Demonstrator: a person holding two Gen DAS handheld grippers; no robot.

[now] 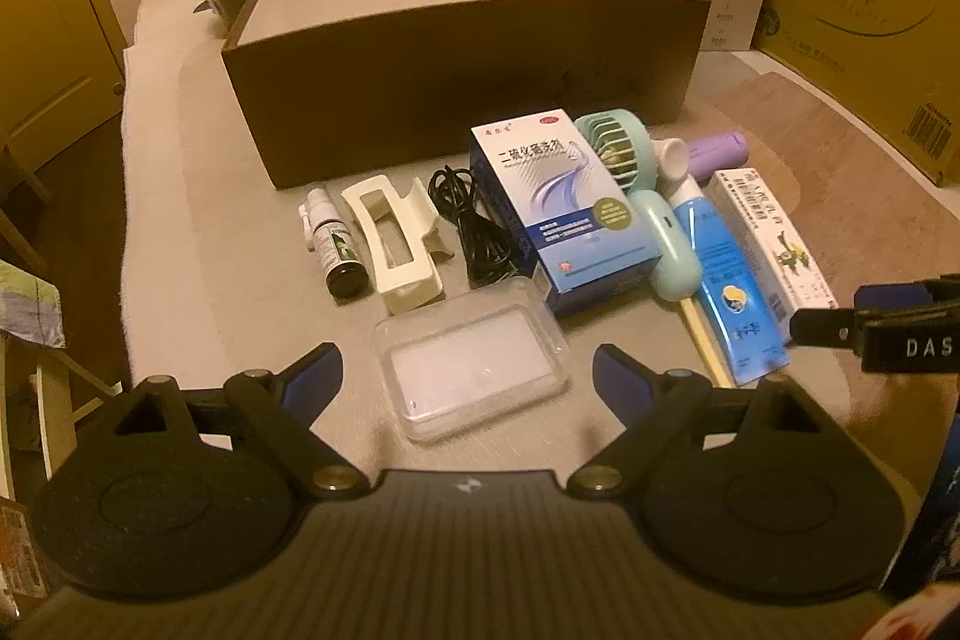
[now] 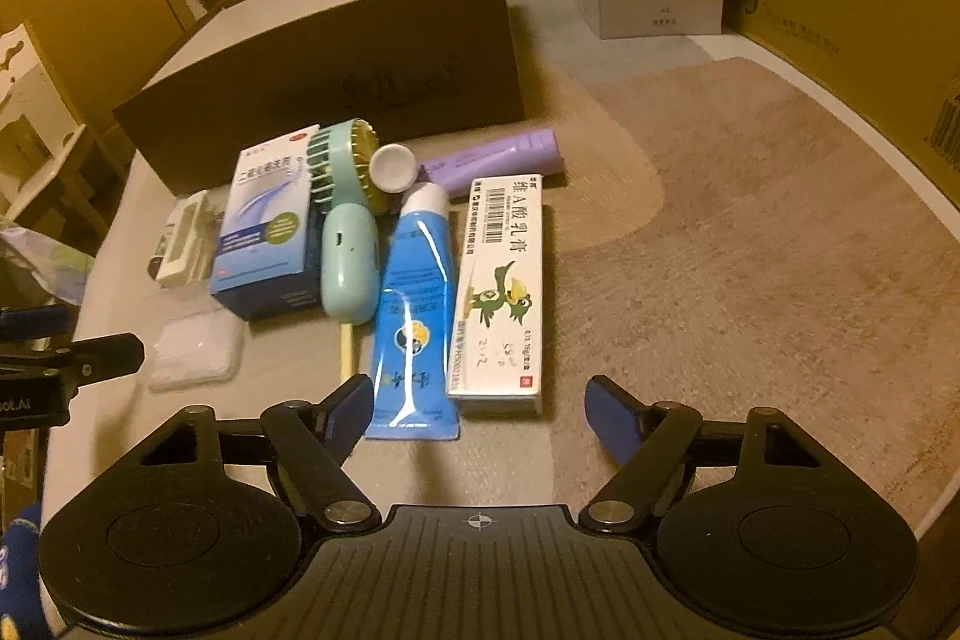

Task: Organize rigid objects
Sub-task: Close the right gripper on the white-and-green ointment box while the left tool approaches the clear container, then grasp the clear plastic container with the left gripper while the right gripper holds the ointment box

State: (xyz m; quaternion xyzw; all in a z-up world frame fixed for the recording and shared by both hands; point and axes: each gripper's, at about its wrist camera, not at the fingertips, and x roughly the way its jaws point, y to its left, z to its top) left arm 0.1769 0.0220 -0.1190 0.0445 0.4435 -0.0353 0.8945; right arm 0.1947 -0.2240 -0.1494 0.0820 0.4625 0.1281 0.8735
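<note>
The brown box [image 1: 456,100] stands empty behind the row of small things. The left gripper [image 1: 468,370] hangs open-jawed over the clear tray [image 1: 474,370]; the right gripper [image 2: 477,400] gapes over the blue tube [image 2: 414,304] and ointment carton [image 2: 501,286], so closing could catch both.

The blue tube [image 2: 414,310] is glossy plastic with a bright glare streak; the clear tray [image 1: 474,358] is see-through plastic – smooth. The brown box [image 1: 462,88] looks like matt cardboard, white inside. The mat [image 2: 750,232] under them has a rough, woven look
</note>
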